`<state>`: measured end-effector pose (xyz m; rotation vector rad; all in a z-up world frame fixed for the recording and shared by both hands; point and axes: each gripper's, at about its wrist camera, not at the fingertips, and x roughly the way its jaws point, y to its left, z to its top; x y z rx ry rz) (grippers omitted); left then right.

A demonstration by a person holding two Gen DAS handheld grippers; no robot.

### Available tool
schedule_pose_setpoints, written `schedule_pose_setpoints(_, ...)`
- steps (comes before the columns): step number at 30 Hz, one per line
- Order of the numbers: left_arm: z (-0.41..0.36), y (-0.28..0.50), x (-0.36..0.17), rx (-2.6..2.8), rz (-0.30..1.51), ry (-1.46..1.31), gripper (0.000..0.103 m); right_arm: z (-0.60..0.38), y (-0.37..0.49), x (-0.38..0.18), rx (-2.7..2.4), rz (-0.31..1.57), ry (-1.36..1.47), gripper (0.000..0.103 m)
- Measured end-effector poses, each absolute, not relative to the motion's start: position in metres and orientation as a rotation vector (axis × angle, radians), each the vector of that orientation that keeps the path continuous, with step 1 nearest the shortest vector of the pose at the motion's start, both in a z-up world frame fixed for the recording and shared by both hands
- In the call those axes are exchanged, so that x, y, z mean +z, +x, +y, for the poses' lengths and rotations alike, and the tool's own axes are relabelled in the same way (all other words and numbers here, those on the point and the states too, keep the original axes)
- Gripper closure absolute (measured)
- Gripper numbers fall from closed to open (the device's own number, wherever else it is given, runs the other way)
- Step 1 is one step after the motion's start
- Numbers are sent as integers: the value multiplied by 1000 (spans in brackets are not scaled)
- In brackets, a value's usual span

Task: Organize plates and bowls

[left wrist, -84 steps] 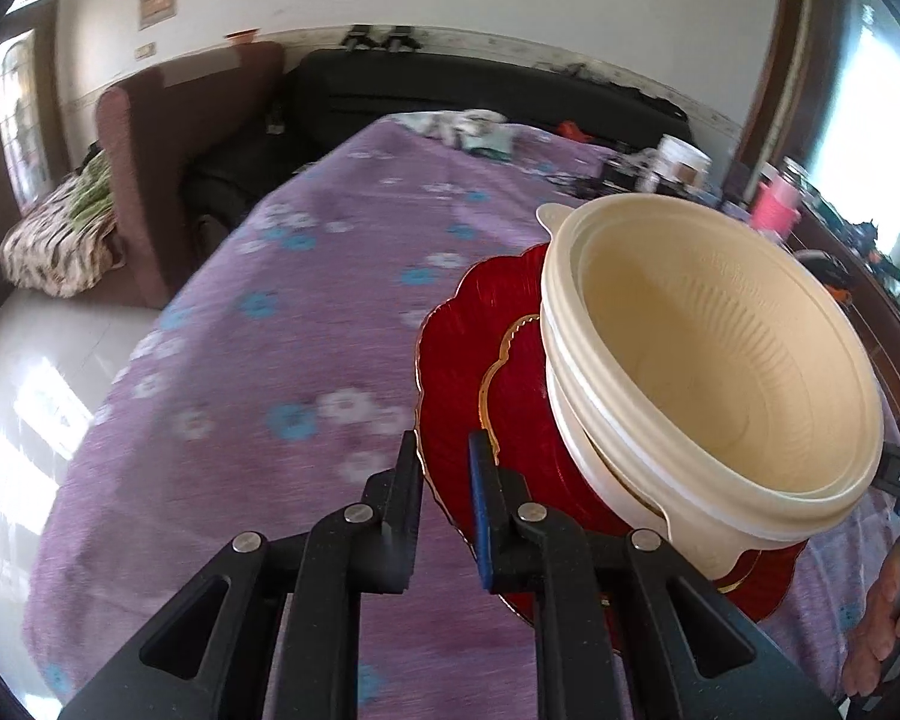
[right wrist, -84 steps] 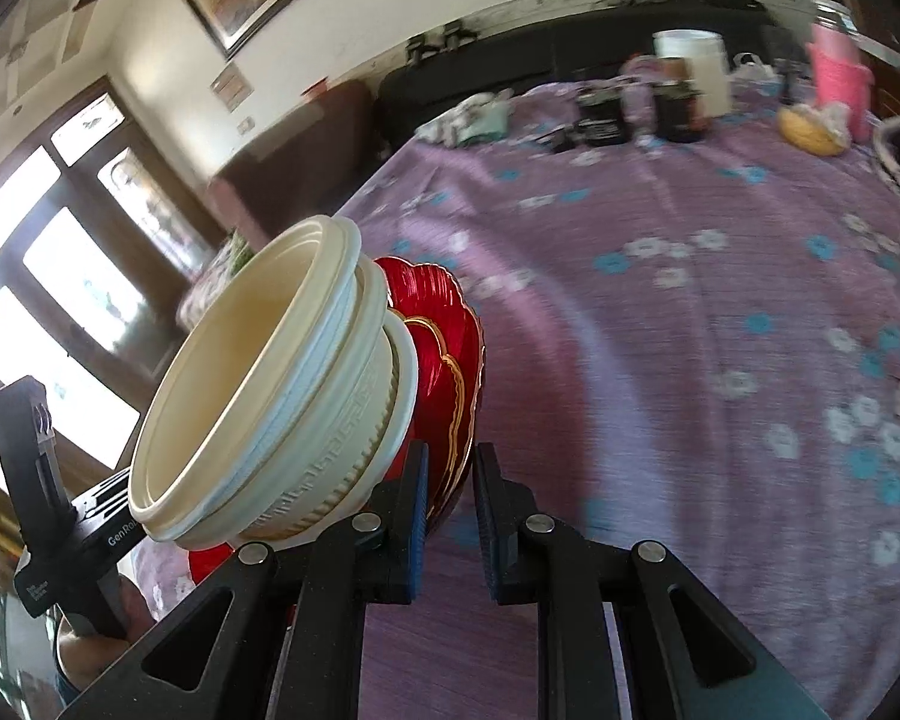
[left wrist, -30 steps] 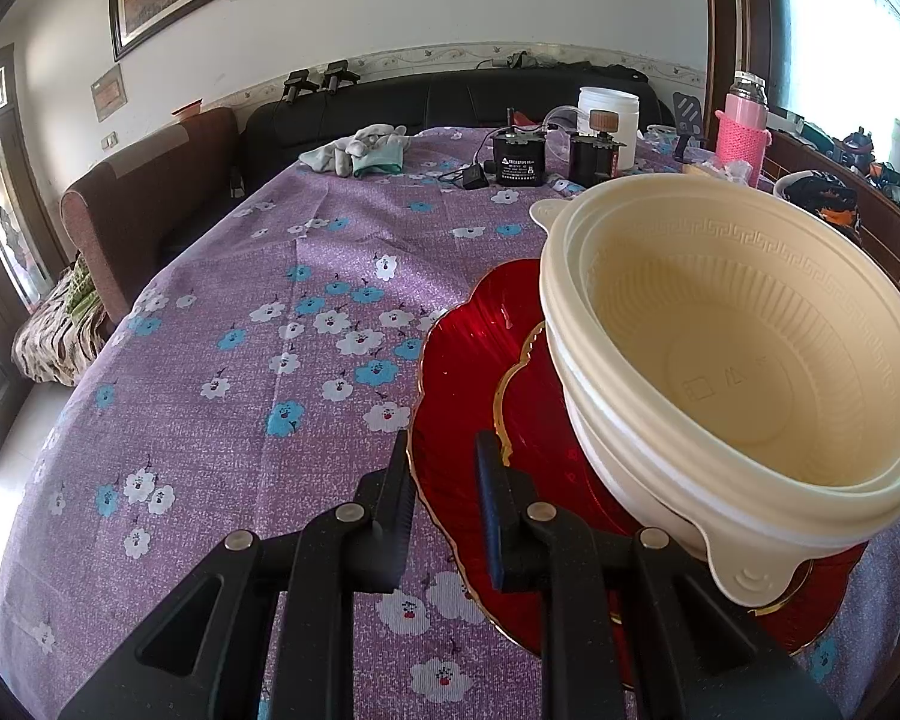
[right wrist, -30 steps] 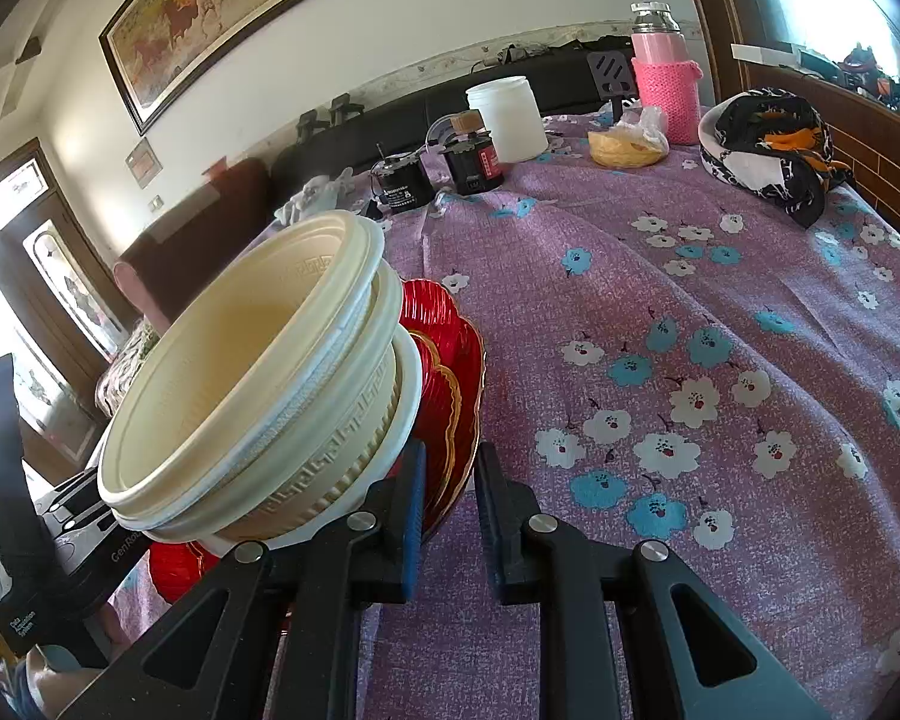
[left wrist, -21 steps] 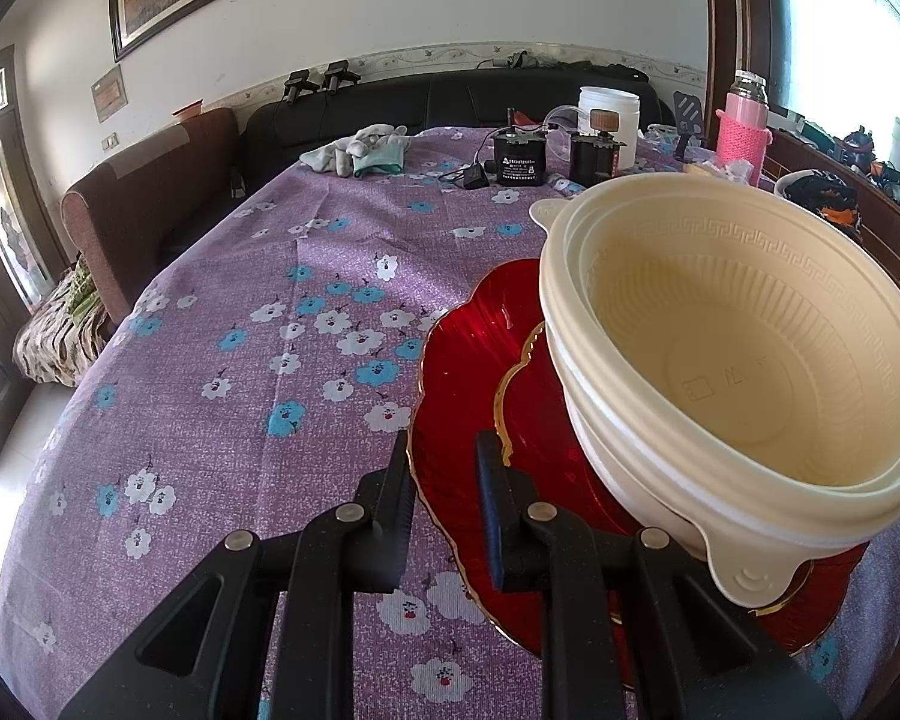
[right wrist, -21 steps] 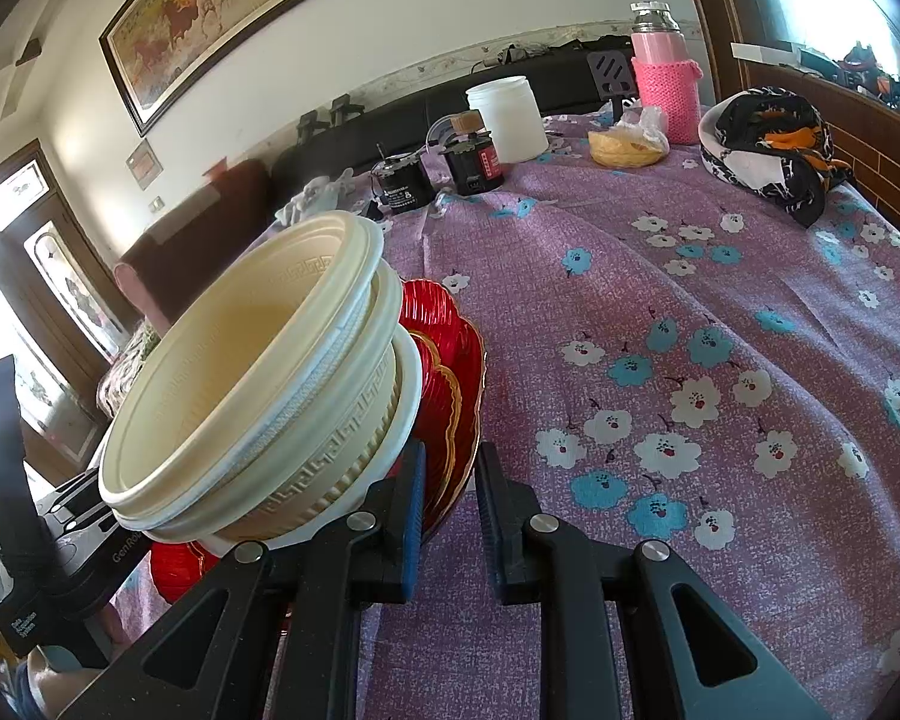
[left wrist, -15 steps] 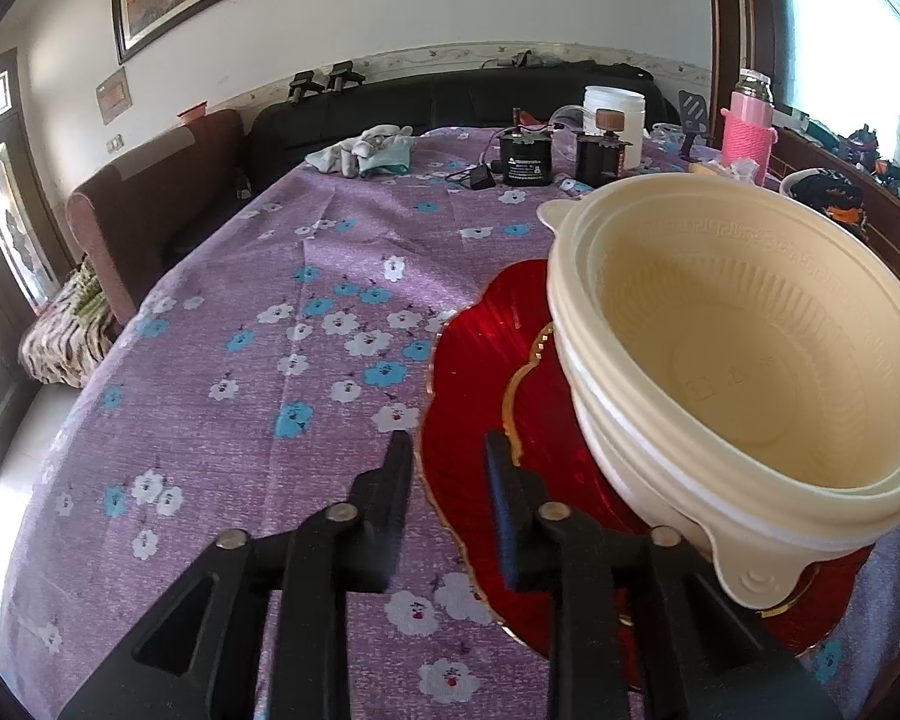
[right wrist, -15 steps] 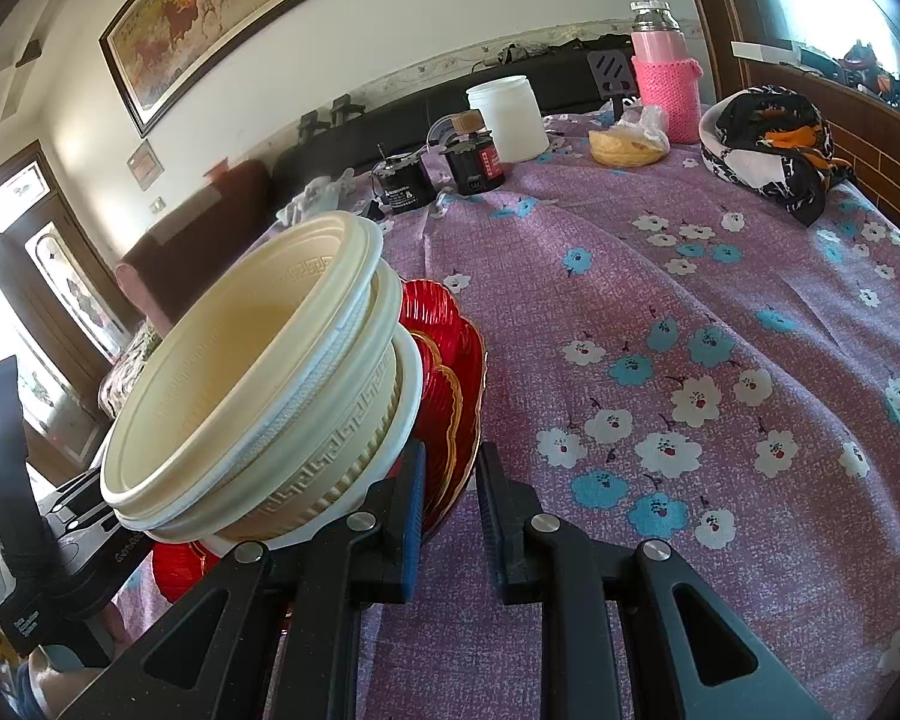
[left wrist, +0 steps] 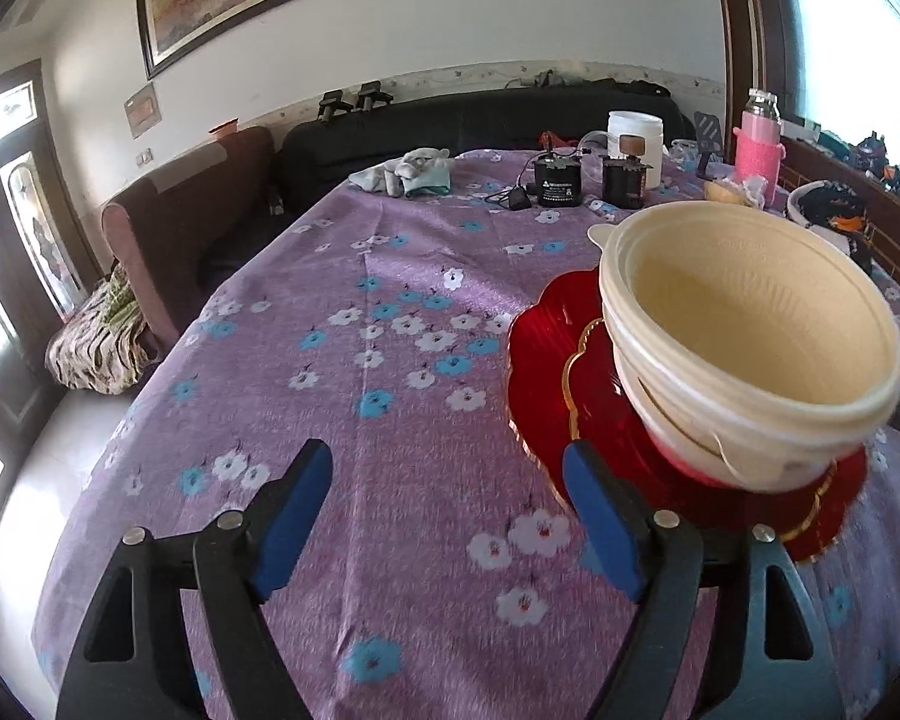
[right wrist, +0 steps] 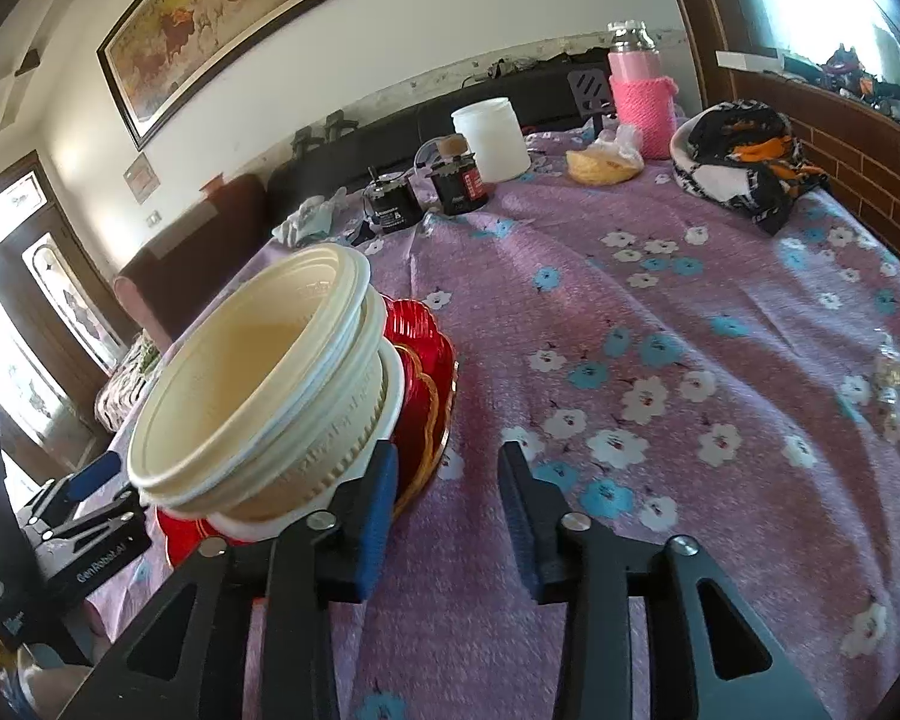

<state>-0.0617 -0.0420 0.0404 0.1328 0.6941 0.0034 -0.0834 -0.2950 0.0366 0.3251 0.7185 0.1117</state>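
A stack of cream bowls [left wrist: 744, 324] sits on red gold-rimmed plates [left wrist: 546, 378] on the purple flowered tablecloth [left wrist: 360, 360]. My left gripper [left wrist: 447, 492] is open and empty, just left of the plates' near edge. In the right wrist view the same bowls [right wrist: 258, 384] and red plates [right wrist: 426, 384] lie left of my right gripper [right wrist: 450, 492], which is open and empty, its left finger close to the plate rim. The left gripper's body shows there at the lower left.
At the table's far end stand a white jar [left wrist: 633, 141], two dark jars [left wrist: 558, 180], a pink-sleeved bottle [right wrist: 639, 102], a bagged bun [right wrist: 603, 162] and a black-orange cloth [right wrist: 744, 150]. A brown sofa [left wrist: 168, 240] lies beyond the left edge.
Both grippers have opened and let go of the red plates' rim. The stack now rests on the tablecloth. Both grippers have drawn back slightly.
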Motion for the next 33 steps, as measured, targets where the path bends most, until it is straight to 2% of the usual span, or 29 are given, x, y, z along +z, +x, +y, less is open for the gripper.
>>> schedule_pose_setpoints(3,-39,-74,41,-2,678,119,15,-298,-98,36,92,713,313,52)
schedule_pose_setpoints(8,-36,-94,42,-9,625,110,6,-302,-117,32,66,710,311,45)
schedule_pose_setpoints(10,-36,-98,42,-12,609,114,1,-301,-122,32,57,702,307,37)
schedule_pose_setpoints(16,-25,-97,41,-41,618,64,0,-296,-138,40,71,616,277,34)
schedule_pose_setpoints(19,-24,-95,40,-28,630,56,0,-293,-140,43,101,599,260,27)
schedule_pose_setpoints(33,-33,-81,35,20,676,99,0,-294,-135,40,152,609,280,26)
